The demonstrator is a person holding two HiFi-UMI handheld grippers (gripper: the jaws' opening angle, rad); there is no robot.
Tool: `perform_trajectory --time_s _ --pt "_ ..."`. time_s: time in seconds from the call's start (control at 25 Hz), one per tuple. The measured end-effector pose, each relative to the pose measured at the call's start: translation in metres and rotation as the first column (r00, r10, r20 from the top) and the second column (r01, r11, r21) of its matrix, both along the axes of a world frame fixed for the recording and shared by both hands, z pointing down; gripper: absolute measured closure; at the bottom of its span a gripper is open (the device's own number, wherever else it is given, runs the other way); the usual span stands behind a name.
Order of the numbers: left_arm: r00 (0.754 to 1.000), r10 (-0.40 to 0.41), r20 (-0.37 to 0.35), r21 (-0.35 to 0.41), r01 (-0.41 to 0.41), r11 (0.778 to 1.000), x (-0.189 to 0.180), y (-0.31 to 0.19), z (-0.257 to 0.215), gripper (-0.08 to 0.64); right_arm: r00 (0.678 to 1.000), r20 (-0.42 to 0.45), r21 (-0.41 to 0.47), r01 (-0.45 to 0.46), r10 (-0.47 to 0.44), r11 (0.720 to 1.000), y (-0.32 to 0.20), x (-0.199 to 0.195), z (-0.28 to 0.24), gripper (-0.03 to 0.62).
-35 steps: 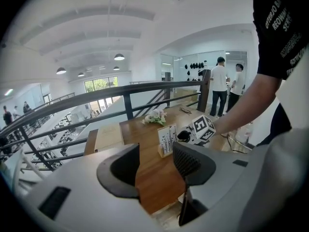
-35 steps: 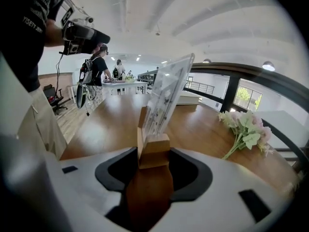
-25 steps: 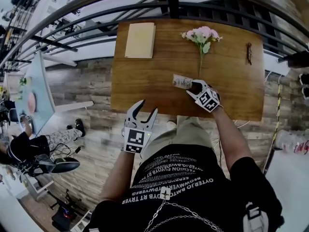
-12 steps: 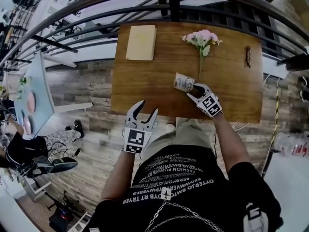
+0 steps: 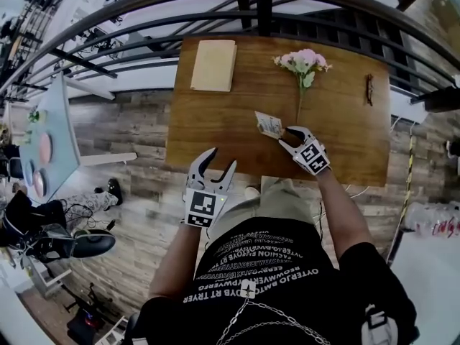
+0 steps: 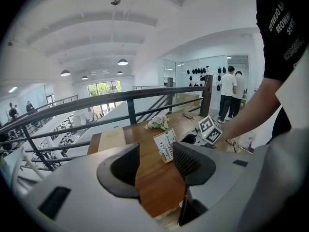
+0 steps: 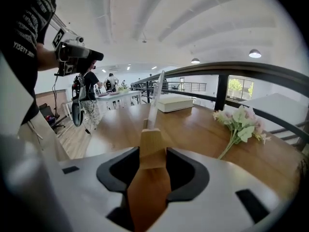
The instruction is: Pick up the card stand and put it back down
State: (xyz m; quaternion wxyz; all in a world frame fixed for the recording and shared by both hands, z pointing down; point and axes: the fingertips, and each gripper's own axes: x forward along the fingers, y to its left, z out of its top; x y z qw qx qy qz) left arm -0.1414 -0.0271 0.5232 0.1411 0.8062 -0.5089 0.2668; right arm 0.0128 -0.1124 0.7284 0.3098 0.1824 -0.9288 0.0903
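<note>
Card stand (image 5: 271, 124) is near the middle of the wooden table (image 5: 215, 131) in the head view. Its white card leans, and the right gripper (image 5: 290, 136) meets its base from 4 o'clock. The left gripper (image 5: 218, 162) hangs at 8 o'clock from the stand, over the near table edge, with its jaws wide apart and nothing in them. On the table I count one card stand, one bunch of pink flowers (image 5: 303, 60) at 1 o'clock from it, one cream book (image 5: 213, 65) at 11 o'clock, and one small dark object (image 5: 369, 86) at 2 o'clock, too small to name. There are two grippers.

In the left gripper view the two jaws stand far from each other and only bare table shows between them. The stand is well beyond them, at 12 o'clock. Two persons (image 6: 226, 88) stand far behind.

In the right gripper view the jaws have just been closing. The wooden base of the stand sits between them, with both pads touching its sides. The card rises edge-on at 12 o'clock. Whether the base is off the table I cannot tell.
</note>
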Motion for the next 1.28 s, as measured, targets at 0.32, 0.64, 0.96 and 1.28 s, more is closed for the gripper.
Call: perform_trajectory --time_s 0.32,0.64,0.96,1.28 --pt "1.0 0.016 0.008 -0.028 -0.016 0.999 0.001 0.01 0.012 0.328 0.998 -0.058 -0.017 -0.038 0.037 0.999 -0.008 0.001 0.024 0.4" --pt "0.997 0.077 0.011 -0.055 -0.077 0.996 0.018 0.008 0.052 0.328 0.994 -0.042 0.003 -0.102 0.102 0.995 -0.01 0.012 0.014 0.402" --pt "0.982 0.189 0.013 -0.079 -0.188 0.979 0.054 -0.036 0.12 0.328 0.986 -0.032 -0.022 -0.165 0.164 0.986 -0.013 0.018 0.009 0.407" --pt "0.962 0.261 0.076 -0.14 -0.249 0.958 0.069 -0.088 0.179 0.328 0.985 0.007 -0.054 -0.174 0.175 0.983 -0.012 0.01 0.005 0.42"
